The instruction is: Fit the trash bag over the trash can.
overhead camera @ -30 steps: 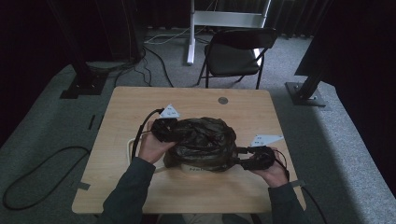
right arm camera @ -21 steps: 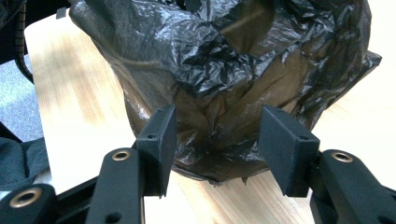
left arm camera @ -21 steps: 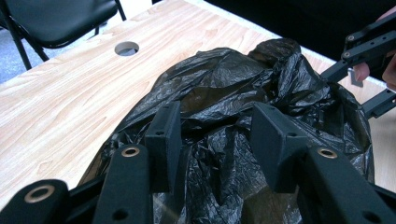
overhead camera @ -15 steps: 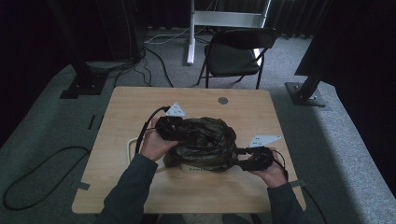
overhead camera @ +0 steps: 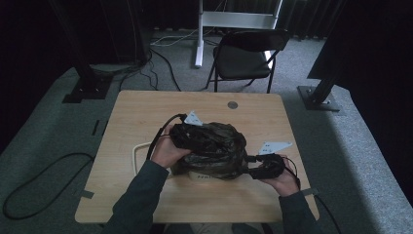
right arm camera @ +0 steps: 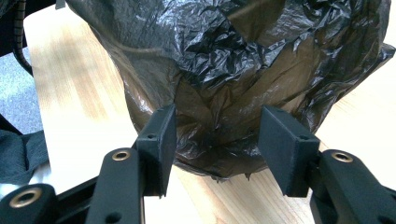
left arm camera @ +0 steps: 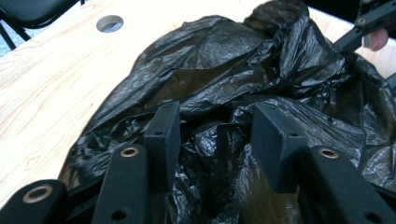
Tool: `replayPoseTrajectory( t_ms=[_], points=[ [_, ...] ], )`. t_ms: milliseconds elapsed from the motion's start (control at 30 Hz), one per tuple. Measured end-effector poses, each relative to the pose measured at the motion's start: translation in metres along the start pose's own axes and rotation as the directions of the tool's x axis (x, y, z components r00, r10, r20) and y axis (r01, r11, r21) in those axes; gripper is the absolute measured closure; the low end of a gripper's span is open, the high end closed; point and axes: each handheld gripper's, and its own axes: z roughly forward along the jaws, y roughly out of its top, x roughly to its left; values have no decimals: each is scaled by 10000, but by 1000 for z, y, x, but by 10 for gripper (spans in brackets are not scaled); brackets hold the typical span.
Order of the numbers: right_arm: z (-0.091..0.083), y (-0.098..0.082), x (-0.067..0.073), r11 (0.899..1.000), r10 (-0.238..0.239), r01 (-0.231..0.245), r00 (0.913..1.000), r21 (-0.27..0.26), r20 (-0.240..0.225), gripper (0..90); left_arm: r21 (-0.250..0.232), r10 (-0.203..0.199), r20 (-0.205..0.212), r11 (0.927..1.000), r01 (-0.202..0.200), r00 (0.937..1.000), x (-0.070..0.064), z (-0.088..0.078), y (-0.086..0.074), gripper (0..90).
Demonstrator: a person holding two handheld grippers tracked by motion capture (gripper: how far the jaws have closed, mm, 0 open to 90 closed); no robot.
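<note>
A crumpled black plastic bag (overhead camera: 214, 146) lies bulging over something in the middle of the wooden table (overhead camera: 146, 112). My left gripper (overhead camera: 182, 131) sits on the bag's upper left side. In the left gripper view its jaws stand apart, with loose folds of the bag (left arm camera: 210, 60) bunched between them (left arm camera: 217, 116). My right gripper (overhead camera: 249, 165) is at the bag's lower right edge, pointing into it. In the right gripper view its jaws are spread (right arm camera: 217, 116) around the bag's thin brownish lower bulge (right arm camera: 261, 56), not pinching it. What the bag covers is hidden.
A round cable hole (overhead camera: 233, 105) is set near the table's far edge. A white cord loop (overhead camera: 139, 148) lies left of the bag. A black folding chair (overhead camera: 243, 58) stands beyond the table. Black cables (overhead camera: 160, 134) trail from the grippers.
My left gripper has shifted a little to the right, further onto the bag. The right gripper has stayed where it was.
</note>
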Motion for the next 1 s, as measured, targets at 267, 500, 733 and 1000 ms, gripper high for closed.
replayPoseTrajectory(
  t_ms=[267,500,733,1000],
  points=[
    [0,0,0,10000,8,-8,10000,-28,25,480,110,232,88,9997,-233,9997,-6,4,5,542],
    [1,1,1,10000,10,-11,10000,-45,-78,480,566,396,106,9976,-401,9992,-7,14,6,542],
    [1,0,1,10000,18,-18,10000,-51,-82,480,1137,466,40,9924,-468,9989,-7,28,3,541],
    [0,0,1,10000,2,-3,10000,-79,-81,480,1361,583,34,9890,-583,9983,-8,30,1,542]
  ],
)
